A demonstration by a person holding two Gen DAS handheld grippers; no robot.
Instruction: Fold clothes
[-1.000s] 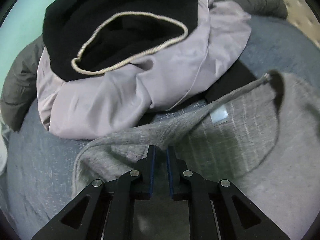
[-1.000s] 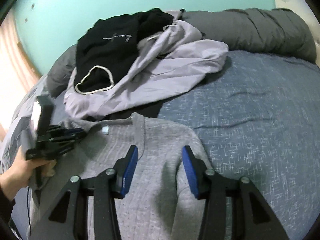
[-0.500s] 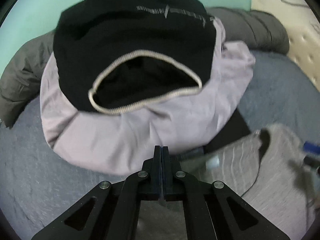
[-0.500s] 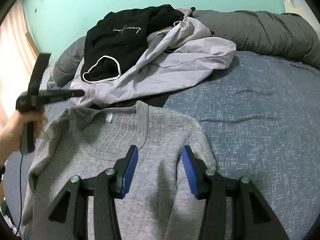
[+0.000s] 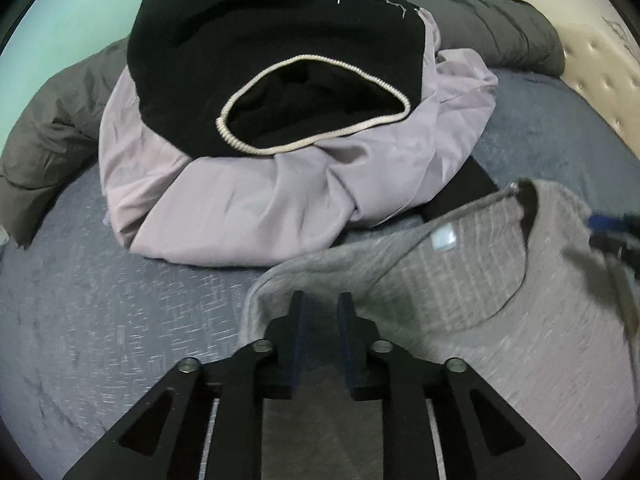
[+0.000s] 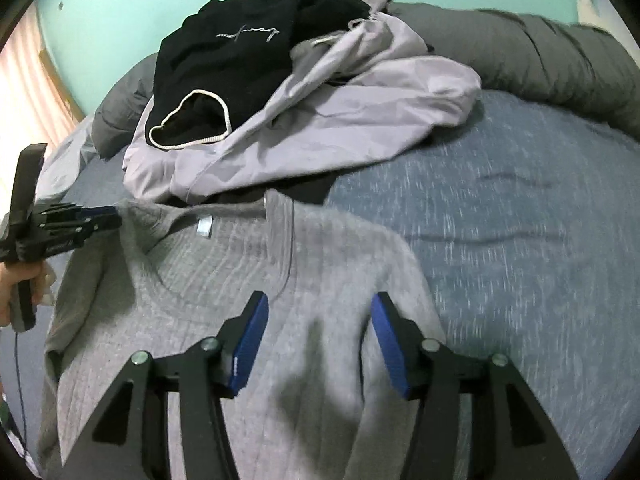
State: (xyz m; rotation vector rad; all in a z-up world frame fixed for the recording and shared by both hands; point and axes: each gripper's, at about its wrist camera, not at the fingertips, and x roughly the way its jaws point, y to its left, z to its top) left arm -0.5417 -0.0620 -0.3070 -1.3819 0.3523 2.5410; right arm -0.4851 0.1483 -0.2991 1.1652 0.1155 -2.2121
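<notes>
A grey knit sweater (image 6: pixel 224 272) lies spread on the blue bedspread (image 6: pixel 500 216), neck opening and white label (image 6: pixel 204 226) toward the clothes pile. It also shows in the left wrist view (image 5: pixel 480 312). My left gripper (image 5: pixel 322 304) is at the sweater's left shoulder edge, jaws a little apart with grey cloth between them; it also shows in the right wrist view (image 6: pixel 100 218). My right gripper (image 6: pixel 318 316) is wide open above the sweater's right shoulder area, holding nothing. Its blurred tip shows in the left wrist view (image 5: pixel 608 226).
A pile behind the sweater holds a black sweatshirt (image 5: pixel 260 60) with a white-trimmed opening on a lilac garment (image 5: pixel 260 208). A dark grey duvet roll (image 6: pixel 540 64) runs along the teal wall. A tufted cream headboard (image 5: pixel 600 64) is at the right.
My left gripper was shut and raised toward the pile half a second ago; now it is back down at the sweater's shoulder edge with its jaws slightly apart. The right gripper stayed open and moved closer over the sweater.
</notes>
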